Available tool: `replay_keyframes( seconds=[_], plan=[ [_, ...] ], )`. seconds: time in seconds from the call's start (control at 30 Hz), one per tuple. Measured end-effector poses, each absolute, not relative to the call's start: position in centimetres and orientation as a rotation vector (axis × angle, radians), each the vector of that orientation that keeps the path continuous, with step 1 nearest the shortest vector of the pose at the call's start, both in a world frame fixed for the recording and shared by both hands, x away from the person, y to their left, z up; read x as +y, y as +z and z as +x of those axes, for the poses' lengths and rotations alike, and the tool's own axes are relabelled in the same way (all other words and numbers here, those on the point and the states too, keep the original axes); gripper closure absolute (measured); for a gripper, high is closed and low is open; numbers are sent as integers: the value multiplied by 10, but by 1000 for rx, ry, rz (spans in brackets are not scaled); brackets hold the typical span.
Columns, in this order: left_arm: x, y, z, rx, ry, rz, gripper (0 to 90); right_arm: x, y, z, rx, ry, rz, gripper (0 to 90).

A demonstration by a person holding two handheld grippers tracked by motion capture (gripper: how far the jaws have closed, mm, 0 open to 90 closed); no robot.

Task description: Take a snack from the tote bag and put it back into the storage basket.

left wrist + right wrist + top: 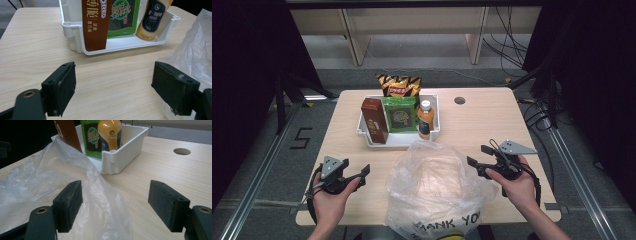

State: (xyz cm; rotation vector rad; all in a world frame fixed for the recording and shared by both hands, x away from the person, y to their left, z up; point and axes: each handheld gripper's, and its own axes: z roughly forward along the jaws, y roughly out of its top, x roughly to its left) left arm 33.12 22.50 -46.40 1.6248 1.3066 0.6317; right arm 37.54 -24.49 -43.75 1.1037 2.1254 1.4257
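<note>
A white tray (pixel 395 141) at the table's middle back holds a brown box (pixel 374 120), a green packet (pixel 400 114) and an orange bottle (pixel 425 119), all upright. A yellow-and-black snack bag (pixel 399 85) stands behind them. A crumpled clear plastic bag (pixel 437 190) lies at the front centre. My left gripper (pixel 354 167) is open, left of the bag, with bare table between its jaws (pixel 115 85). My right gripper (pixel 478 156) is open at the bag's right side, and the bag's edge (pixel 100 202) lies by its left jaw.
The wooden table (pixel 482 120) has a round hole (pixel 459 100) at its back right. Its right and left sides are bare wood. Cables and table legs lie on the floor beyond. Black curtains hang at both sides.
</note>
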Motion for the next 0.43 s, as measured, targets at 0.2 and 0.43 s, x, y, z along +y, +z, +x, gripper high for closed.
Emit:
replay_keyframes(
  seconds=[0.2,0.43],
  plan=[
    [228,-469,332,1327,636,1614,195,-246,-436,376,2119,1433,1098,280],
    [231,-471,332,1330,629,1610,201,-245,-437,375,2103,1467,1132,278]
  ],
)
